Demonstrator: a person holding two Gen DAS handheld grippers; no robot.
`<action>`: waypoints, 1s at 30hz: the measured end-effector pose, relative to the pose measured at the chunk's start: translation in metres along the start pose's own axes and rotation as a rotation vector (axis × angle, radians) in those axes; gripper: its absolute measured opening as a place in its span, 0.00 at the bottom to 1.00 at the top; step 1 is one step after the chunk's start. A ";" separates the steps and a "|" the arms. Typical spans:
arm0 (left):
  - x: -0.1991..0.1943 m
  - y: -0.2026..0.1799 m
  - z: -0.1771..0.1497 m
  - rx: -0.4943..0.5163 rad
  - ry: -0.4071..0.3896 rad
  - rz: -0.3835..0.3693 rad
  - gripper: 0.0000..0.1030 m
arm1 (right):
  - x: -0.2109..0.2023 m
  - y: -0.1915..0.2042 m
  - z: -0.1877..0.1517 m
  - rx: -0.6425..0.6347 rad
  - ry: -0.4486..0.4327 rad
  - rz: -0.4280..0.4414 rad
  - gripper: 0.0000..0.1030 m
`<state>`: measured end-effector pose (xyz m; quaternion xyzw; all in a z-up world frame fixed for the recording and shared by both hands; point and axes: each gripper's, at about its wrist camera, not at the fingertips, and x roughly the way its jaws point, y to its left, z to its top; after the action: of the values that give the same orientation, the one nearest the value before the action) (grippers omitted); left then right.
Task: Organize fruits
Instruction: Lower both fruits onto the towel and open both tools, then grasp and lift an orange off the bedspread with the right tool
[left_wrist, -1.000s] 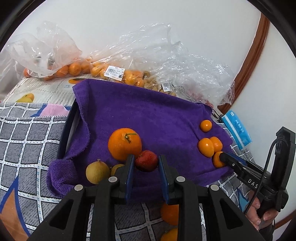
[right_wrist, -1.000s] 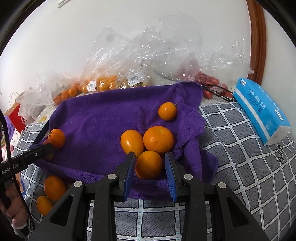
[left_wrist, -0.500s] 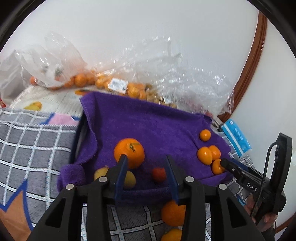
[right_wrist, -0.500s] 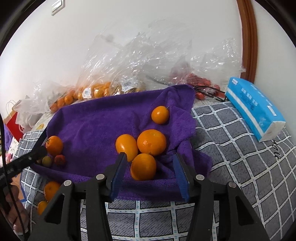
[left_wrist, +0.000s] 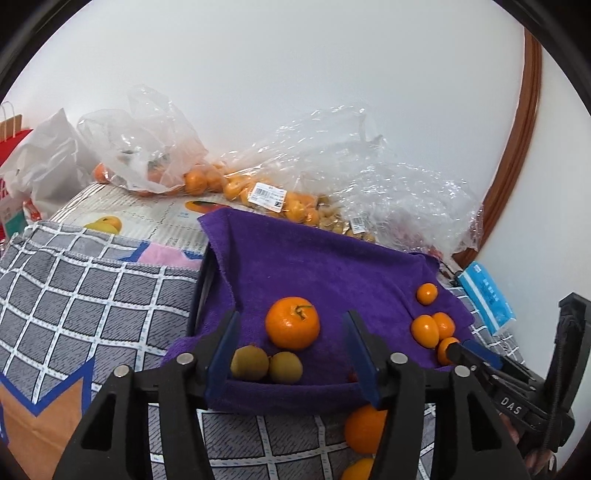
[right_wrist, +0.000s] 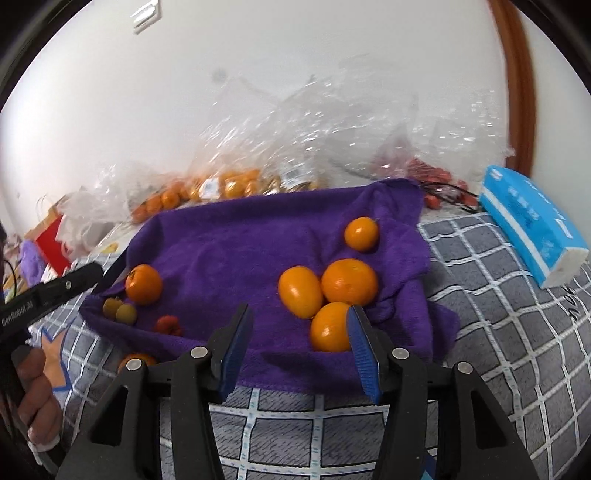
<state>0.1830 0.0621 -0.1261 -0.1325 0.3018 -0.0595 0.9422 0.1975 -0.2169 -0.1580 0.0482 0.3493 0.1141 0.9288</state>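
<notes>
A purple towel (left_wrist: 332, 266) (right_wrist: 240, 236) bears the fruit. On its near left lie a big orange (left_wrist: 291, 323) (right_wrist: 143, 283), two yellow-green fruits (left_wrist: 249, 363) (right_wrist: 126, 314) and a red strawberry (right_wrist: 168, 325). My left gripper (left_wrist: 291, 350) (right_wrist: 107, 275) hovers just above them, jaws opening, its pads touching none of them. Several smaller oranges (right_wrist: 330, 326) (left_wrist: 424, 330) sit on the towel's right. My right gripper (right_wrist: 299, 350) (left_wrist: 454, 350) stands open before them; the nearest orange lies loose by its right finger.
Clear plastic bags (left_wrist: 266, 195) (right_wrist: 229, 184) of oranges line the wall behind the towel. A blue tissue pack (right_wrist: 532, 225) lies at the right. Two oranges (left_wrist: 364, 428) rest on the grey checked cloth (left_wrist: 92, 280) near the towel's front edge. A hand (right_wrist: 33, 391) grips the left tool.
My left gripper let go of the strawberry, opened and drew back upward. My right gripper released the nearest orange, which stays on the towel, and opened.
</notes>
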 end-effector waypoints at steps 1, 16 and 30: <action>0.001 0.000 -0.001 0.003 0.004 0.006 0.54 | -0.001 0.001 0.000 -0.005 -0.007 -0.007 0.51; -0.040 0.021 -0.002 0.012 0.048 0.068 0.54 | -0.050 0.045 -0.009 -0.066 -0.006 -0.033 0.51; -0.059 0.078 -0.044 -0.024 0.180 0.163 0.54 | -0.023 0.114 -0.022 -0.064 0.188 0.086 0.51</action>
<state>0.1118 0.1387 -0.1505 -0.1131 0.3955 0.0091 0.9114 0.1459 -0.1119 -0.1409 0.0226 0.4285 0.1690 0.8873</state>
